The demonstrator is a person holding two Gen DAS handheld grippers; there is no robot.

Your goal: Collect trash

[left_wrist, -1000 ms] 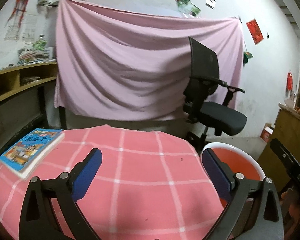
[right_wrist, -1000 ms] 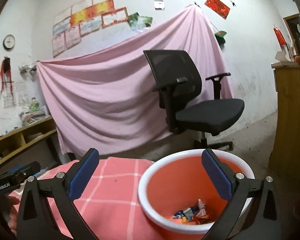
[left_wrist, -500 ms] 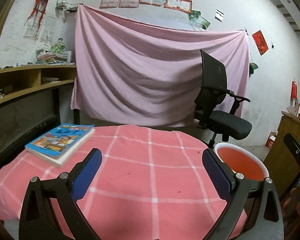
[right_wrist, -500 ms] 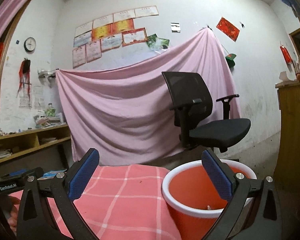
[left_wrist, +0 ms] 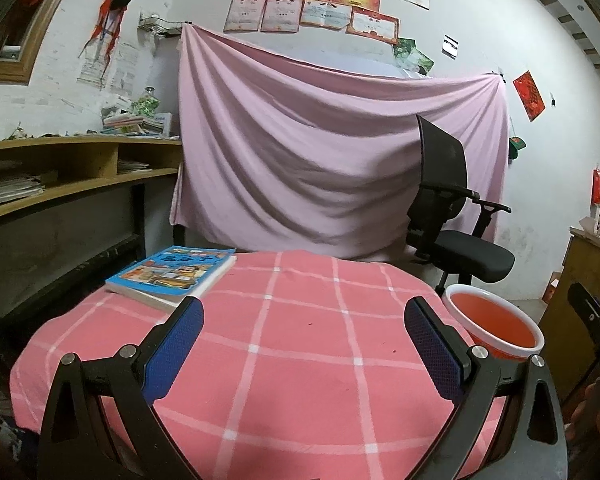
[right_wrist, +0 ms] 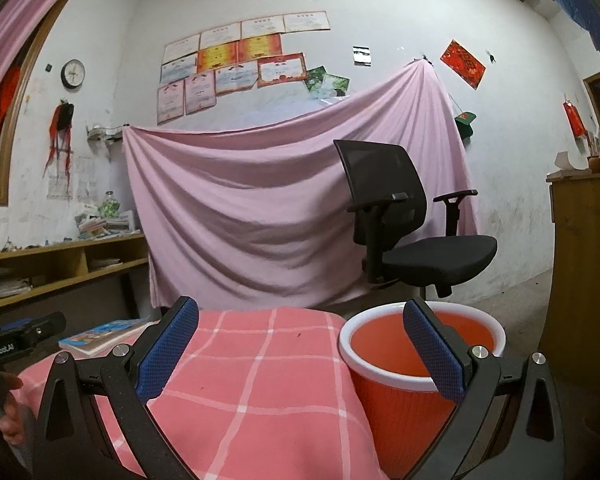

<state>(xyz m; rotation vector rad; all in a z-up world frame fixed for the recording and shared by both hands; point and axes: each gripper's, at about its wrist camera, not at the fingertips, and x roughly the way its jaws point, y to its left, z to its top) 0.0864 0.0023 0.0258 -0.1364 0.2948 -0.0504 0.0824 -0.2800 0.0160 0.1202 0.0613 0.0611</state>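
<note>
- Both the left gripper [left_wrist: 302,344] and right gripper [right_wrist: 300,344] hung empty, jaws spread wide.
- The round orange plastic bin [right_wrist: 396,380] stood right of the pink checked tabletop [left_wrist: 300,360], handy for trash.

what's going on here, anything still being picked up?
A person holds a pair of tongs in each hand over a table with a pink checked cloth. Both the left tongs and the right tongs are open and hold nothing. An orange bin stands beside the table; its contents are hidden from these angles. Only a blue book lies on the cloth, with no trash visible.
</note>
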